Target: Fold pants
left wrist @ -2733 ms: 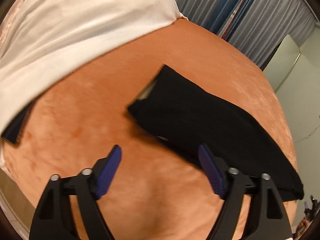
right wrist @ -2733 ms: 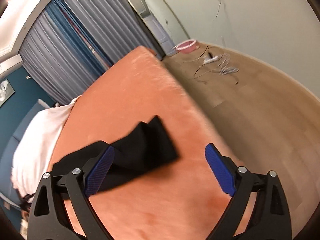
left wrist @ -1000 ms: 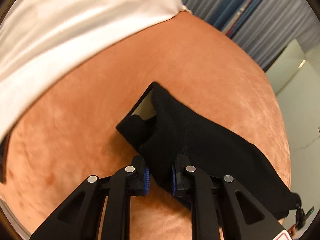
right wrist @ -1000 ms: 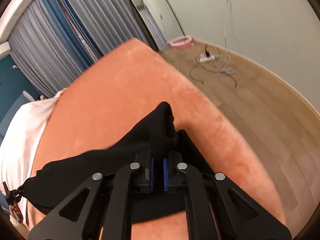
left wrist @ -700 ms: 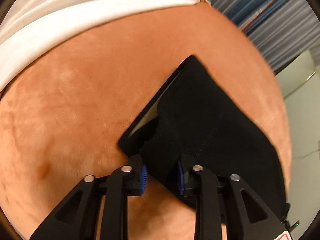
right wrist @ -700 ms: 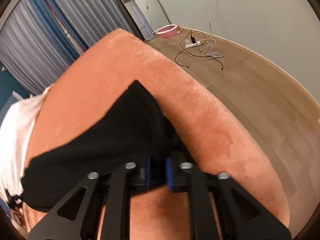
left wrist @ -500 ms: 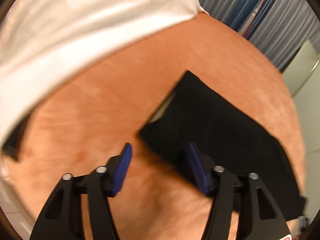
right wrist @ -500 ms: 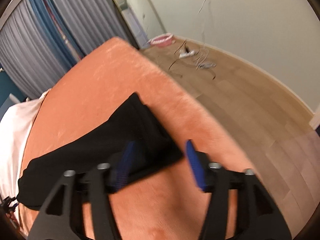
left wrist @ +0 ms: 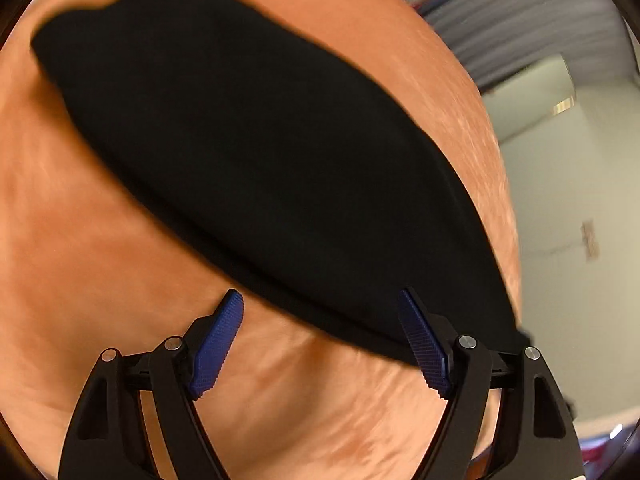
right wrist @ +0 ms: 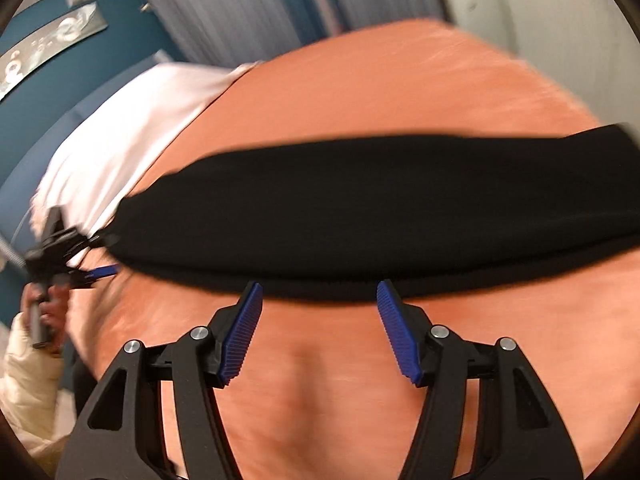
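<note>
Black pants (left wrist: 256, 152) lie folded lengthwise on the orange bedspread (left wrist: 100, 280).

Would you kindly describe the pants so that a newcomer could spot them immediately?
Find the wide orange bed cover filling the scene. Lying flat across it is a long band of folded cloth, the pants. They are the only black thing there, unlike the white bedding at the far end.

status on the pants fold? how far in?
Done: the black pants lie as a long doubled strip on the orange bedspread. In hand: nothing. The left tool and right tool have just opened, both empty at the strip's near edge. Left: probably folding it shorter.
</note>
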The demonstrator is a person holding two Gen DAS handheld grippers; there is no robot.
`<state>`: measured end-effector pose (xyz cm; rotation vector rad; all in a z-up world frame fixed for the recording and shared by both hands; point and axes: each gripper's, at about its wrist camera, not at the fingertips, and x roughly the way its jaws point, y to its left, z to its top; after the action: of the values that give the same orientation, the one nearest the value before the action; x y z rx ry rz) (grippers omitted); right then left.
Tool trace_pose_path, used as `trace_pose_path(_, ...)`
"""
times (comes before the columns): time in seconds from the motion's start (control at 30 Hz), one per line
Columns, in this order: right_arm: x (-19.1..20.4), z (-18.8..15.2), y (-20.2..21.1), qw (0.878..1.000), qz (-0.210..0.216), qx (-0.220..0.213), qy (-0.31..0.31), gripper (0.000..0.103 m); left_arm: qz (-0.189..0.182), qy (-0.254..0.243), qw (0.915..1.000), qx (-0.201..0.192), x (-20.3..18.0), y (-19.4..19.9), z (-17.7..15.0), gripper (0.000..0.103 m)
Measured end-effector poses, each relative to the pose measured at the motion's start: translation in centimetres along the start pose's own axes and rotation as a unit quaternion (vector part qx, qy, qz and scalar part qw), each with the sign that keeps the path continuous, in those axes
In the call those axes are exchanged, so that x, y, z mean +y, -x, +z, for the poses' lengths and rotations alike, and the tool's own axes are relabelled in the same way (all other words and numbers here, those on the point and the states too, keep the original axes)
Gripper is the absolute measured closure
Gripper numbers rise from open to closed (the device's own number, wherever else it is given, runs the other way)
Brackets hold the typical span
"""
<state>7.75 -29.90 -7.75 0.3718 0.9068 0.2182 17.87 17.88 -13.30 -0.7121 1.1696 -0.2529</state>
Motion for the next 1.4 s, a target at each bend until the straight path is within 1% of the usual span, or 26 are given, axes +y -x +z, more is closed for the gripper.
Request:
trace_pose_path(0.1,1.2,0.3,-2.0,0.998,0.045,0.015,-0.034,0.044,-0.022,0.022,0.9994,-0.013,0.2,0.1,-0.1,0.027)
trace_pose_path(0.2,1.7,0.4,-3.0,0.997,0.060,0.016,-0.056,0.045,-0.037,0.035,0.9985,-0.019,0.3,0.1,0.4,0.031)
trace_pose_path(0.23,1.7,0.2,-3.4,0.996,0.056,0.019,-0.062,0.048,-0.030,0.030,0.9989,-0.021,0.1,-0.2,0.5,0.047)
trace_pose_path(0.27,1.6,-0.1,-3.7,0.996,0.049,0.021,-0.071,0.056,-0.014,0.026,0.9994,-0.019,0.3,-0.9,0.5,0.071)
trace_pose_path(0.3,1.6,-0.3,-3.5,0.996,0.040,0.016,-0.077,0.072,-0.001,0.023,0.9996,-0.017,0.5,-1.1,0.5,0.080)
trace_pose_path(0.33,1.7,-0.3,-3.4,0.996,0.039,0.011,-0.080,0.084,-0.010,0.030,0.9994,-0.014,1.1,-1.0,0.7,0.088)
trace_pose_path(0.37,1.7,-0.3,-3.1,0.995,0.047,0.007,-0.086,0.098,-0.025,0.035,0.9990,-0.014,1.6,-0.7,0.6,0.091)
trace_pose_path(0.47,3.0,-0.9,-0.3,0.997,0.048,-0.019,-0.061,0.099,-0.046,0.020,0.9984,-0.024,1.8,0.9,-0.4,0.095)
trace_pose_path(0.53,3.6,-1.9,1.3,0.997,0.048,-0.025,-0.045,0.099,-0.048,0.001,0.9984,-0.029,1.7,1.7,-0.9,0.095)
trace_pose_path(0.57,3.4,-2.6,1.2,0.998,0.045,-0.015,-0.042,0.099,-0.043,0.000,0.9988,-0.025,2.1,1.7,-1.1,0.095)
trace_pose_path(0.63,2.5,-3.7,-0.6,0.999,0.009,0.014,-0.044,0.099,-0.032,0.009,0.9994,-0.005,3.1,0.3,-1.2,0.093)
trace_pose_path(0.67,1.6,-4.3,-1.3,0.998,0.007,0.028,-0.053,0.101,-0.032,0.016,0.9993,0.004,3.7,-0.3,-1.3,0.088)
trace_pose_path(0.73,0.9,-4.4,0.0,0.996,0.027,0.013,-0.087,0.098,-0.053,0.029,0.9982,0.000,4.3,-0.2,-1.5,0.086)
trace_pose_path(0.8,1.3,-4.3,1.8,0.996,0.032,0.007,-0.081,0.087,-0.051,0.027,0.9983,-0.011,4.3,0.9,-1.6,0.073)
trace_pose_path(0.83,1.6,-4.4,2.3,0.996,0.035,0.005,-0.077,0.083,-0.039,0.024,0.9983,-0.035,4.7,2.5,-1.7,0.062)
trace_pose_path(0.87,1.7,-4.5,2.8,0.997,0.038,0.005,-0.074,0.066,-0.025,0.024,0.9979,-0.054,5.1,3.7,-1.6,0.048)
trace_pose_path(0.9,1.8,-4.8,3.5,0.997,0.038,0.003,-0.074,0.047,-0.017,0.028,0.9966,-0.075,5.9,4.8,-1.7,0.044)
trace_pose_path(0.93,1.7,-4.8,3.7,0.997,0.035,-0.001,-0.074,0.043,-0.014,0.041,0.9936,-0.104,7.1,6.4,-1.5,0.037)
trace_pose_path(0.97,1.7,-5.1,4.0,0.997,0.037,-0.003,-0.071,0.043,-0.009,0.059,0.9905,-0.124,8.5,7.6,-1.3,0.033)
trace_pose_path(1.07,1.8,-5.5,3.3,0.996,0.039,0.003,-0.076,0.043,-0.014,0.117,0.9822,-0.146,12.2,9.0,0.2,0.033)
trace_pose_path(1.13,1.5,-5.1,2.2,0.995,0.046,0.013,-0.082,0.043,-0.015,0.130,0.9812,-0.142,13.1,8.6,1.9,0.033)
trace_pose_path(1.2,2.2,-5.1,1.5,0.996,0.046,0.015,-0.080,0.043,-0.019,0.126,0.9836,-0.128,13.5,7.7,3.4,0.033)
trace_pose_path(1.27,3.1,-5.0,1.2,0.996,0.043,0.015,-0.082,0.043,-0.014,0.105,0.9859,-0.130,12.7,7.2,5.1,0.033)
trace_pose_path(1.3,3.2,-5.0,1.1,0.995,0.041,0.015,-0.086,0.042,-0.011,0.096,0.9867,-0.131,12.7,7.2,5.0,0.033)
trace_pose_path(1.37,3.2,-5.0,1.1,0.995,0.039,0.012,-0.093,0.042,-0.019,0.087,0.9867,-0.136,12.1,6.0,6.2,0.040)
trace_pose_path(1.4,3.9,-4.9,0.7,0.995,0.037,0.012,-0.093,0.042,-0.020,0.090,0.9864,-0.137,11.7,5.2,6.7,0.049)
